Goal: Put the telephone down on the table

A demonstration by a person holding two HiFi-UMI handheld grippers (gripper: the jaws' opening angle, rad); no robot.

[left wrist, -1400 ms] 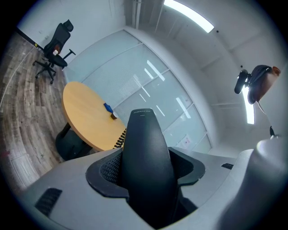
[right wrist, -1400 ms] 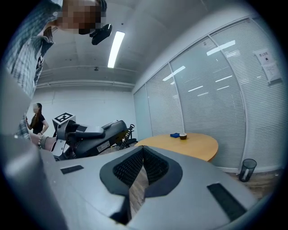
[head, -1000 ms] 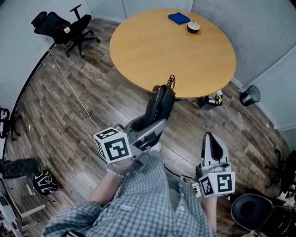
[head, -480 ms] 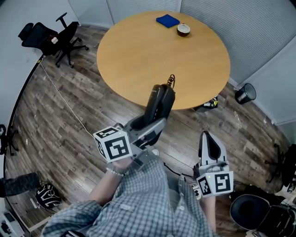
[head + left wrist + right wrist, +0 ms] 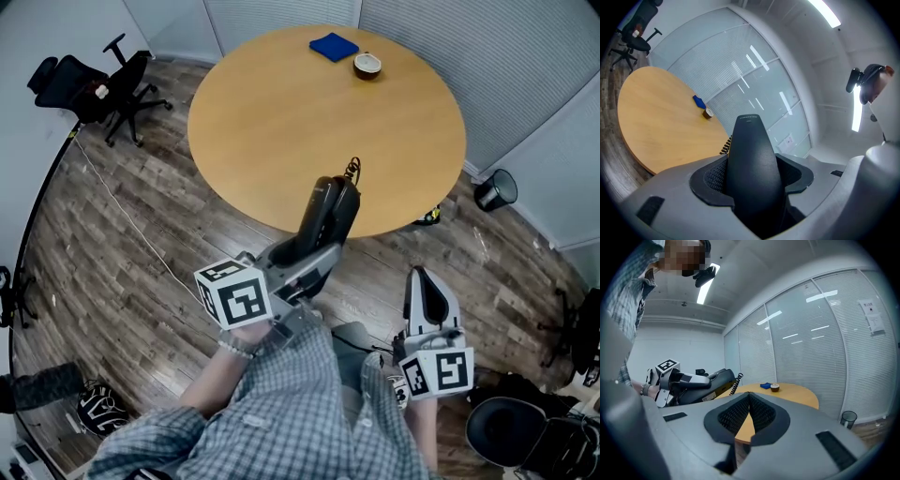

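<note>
My left tongs (image 5: 302, 261) pinch the black telephone (image 5: 330, 208) by its lower end, in the air at the near rim of the round desk (image 5: 281, 122), while my right tongs (image 5: 427, 279) sit pressed together, empty.

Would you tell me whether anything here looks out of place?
Nothing stands out. The table is tidy, with a blue cloth and small bowl at its far side; the telephone is held by the left hand-held gripper.
</note>
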